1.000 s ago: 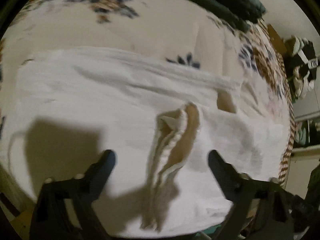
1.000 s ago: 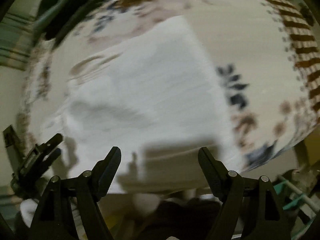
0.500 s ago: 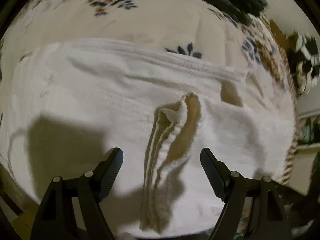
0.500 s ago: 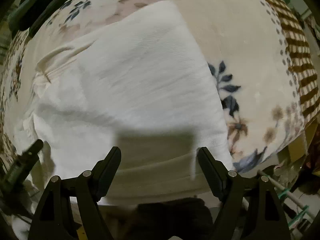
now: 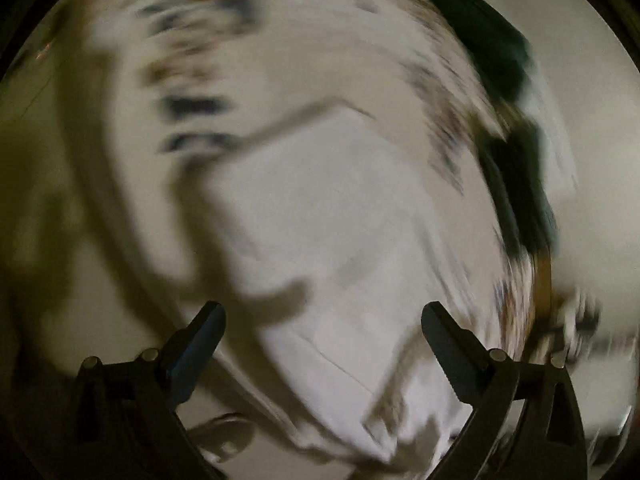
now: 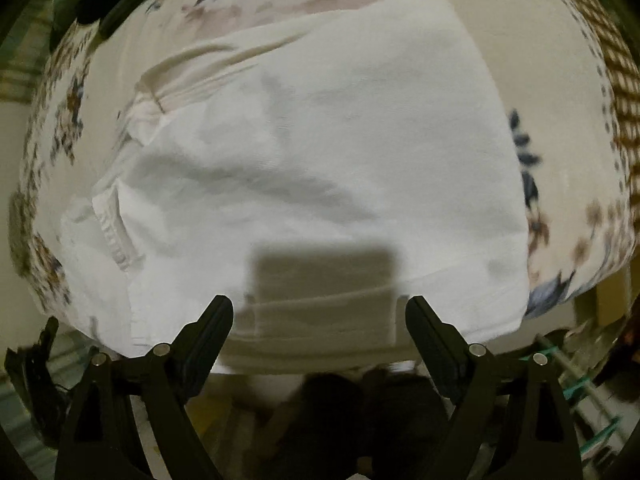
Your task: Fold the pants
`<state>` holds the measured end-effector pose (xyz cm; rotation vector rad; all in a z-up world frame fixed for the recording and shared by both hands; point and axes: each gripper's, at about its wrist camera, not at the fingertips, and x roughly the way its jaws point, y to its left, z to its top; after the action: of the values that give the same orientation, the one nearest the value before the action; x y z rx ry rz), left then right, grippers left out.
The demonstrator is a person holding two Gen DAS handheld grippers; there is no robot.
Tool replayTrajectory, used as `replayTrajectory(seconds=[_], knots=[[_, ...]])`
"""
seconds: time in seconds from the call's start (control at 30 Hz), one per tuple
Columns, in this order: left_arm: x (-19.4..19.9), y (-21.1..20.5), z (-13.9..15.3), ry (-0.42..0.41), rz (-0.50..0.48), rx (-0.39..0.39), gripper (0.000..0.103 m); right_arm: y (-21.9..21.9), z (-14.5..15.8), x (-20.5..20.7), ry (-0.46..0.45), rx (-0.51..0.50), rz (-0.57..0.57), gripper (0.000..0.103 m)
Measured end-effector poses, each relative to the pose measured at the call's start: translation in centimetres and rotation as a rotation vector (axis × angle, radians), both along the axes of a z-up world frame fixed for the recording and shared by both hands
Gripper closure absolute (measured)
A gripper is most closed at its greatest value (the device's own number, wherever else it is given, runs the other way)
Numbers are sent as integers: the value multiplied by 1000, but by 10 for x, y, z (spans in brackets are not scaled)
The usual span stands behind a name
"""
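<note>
Your white pants (image 6: 320, 168) lie folded into a compact slab on the floral blanket (image 6: 572, 128), close to its near edge. Both tongs are spread and hold nothing: the right gripper (image 6: 319, 316) hangs over the near hem, the left gripper (image 5: 322, 324) shows only a blurred view. The cloth looks soft, light and limp, so pinch through all layers at the hem corners, or they will likely slide apart.

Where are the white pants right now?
In the right wrist view, the white pants lie folded on the floral blanket, just ahead of the open right gripper.
</note>
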<state>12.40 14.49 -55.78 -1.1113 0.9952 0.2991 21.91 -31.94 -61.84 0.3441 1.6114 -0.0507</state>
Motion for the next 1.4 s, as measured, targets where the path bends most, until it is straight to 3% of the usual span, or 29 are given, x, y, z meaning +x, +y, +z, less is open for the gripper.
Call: replayTrajectory(seconds=[0.07,0.13,0.2,0.23,0.33,0.4,0.43,0.5,0.57,0.63,0.73,0.8,0.87,0.97,1.1,1.23,1.4], knots=[[-5,21,-21,-28,101,-48,4,13,-1,4,-2,-15,43,13],[-3,30,-28,-65,140,-42,13,26,-6,7,7,-30,78,13],[6,37,-31,-84,131,-2,56,36,-14,8,23,-43,107,13],[9,37,-33,-70,125,7,62,40,-18,8,33,-47,116,13],[7,44,-45,-94,141,-26,60,46,-27,7,50,-59,115,13],[8,44,-47,-162,148,-58,43,44,-29,8,53,-60,106,13],[8,46,-47,-173,142,-56,43,42,-30,9,52,-60,104,13],[11,42,-49,-182,147,-49,49,44,-32,9,50,-62,109,13],[18,39,-45,-195,143,-38,69,47,-32,8,45,-58,111,13],[26,30,-34,-220,117,5,73,48,-27,5,36,-48,107,13],[31,17,7,-288,47,100,77,44,-19,1,2,-17,97,13],[32,0,43,-355,-21,160,85,36,-11,-3,-25,8,91,13],[38,-28,90,-426,-119,228,88,25,-5,-7,-47,29,82,13],[53,-78,136,-513,-247,251,88,-9,16,-9,-67,70,41,13],[64,-159,174,-597,-429,237,88,-64,44,-22,-109,93,-27,13],[79,-258,170,-614,-611,159,88,-128,73,-35,-160,60,-95,13],[98,-372,119,-528,-840,60,88,-230,88,-71,-170,-16,-195,13]])
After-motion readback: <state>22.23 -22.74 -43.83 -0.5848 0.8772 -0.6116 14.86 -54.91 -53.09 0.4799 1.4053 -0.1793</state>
